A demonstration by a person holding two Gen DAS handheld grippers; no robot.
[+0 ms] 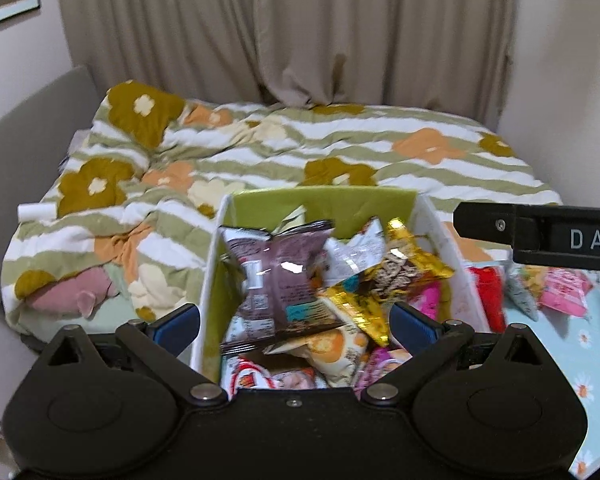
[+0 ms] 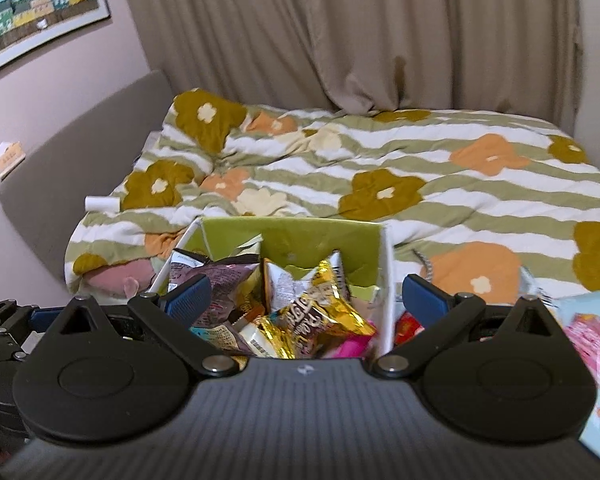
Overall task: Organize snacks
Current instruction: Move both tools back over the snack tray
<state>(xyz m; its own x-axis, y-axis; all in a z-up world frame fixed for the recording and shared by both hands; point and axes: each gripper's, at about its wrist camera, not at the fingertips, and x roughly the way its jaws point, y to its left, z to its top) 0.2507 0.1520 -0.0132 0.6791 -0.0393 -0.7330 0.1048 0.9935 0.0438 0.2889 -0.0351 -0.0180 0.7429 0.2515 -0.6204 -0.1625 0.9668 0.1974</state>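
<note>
A white box with a green lining (image 1: 324,202) (image 2: 296,236) stands at the bed's near edge, filled with several snack packets. A brown packet (image 1: 276,276) (image 2: 220,280) and a gold packet (image 1: 384,280) (image 2: 320,308) lie on top. My left gripper (image 1: 296,326) is open and empty above the box, blue pads apart. My right gripper (image 2: 306,296) is open and empty above the same box. The right gripper's body (image 1: 540,236) shows at the right of the left wrist view. More packets, red (image 1: 490,292) and pink (image 1: 564,288) (image 2: 592,336), lie right of the box.
The bed with a flowered striped quilt (image 1: 340,152) (image 2: 420,168) stretches behind the box. A pink plush toy (image 1: 72,292) lies at its left corner. Beige curtains (image 1: 300,28) hang behind. A light blue daisy cloth (image 1: 580,340) lies under the loose packets.
</note>
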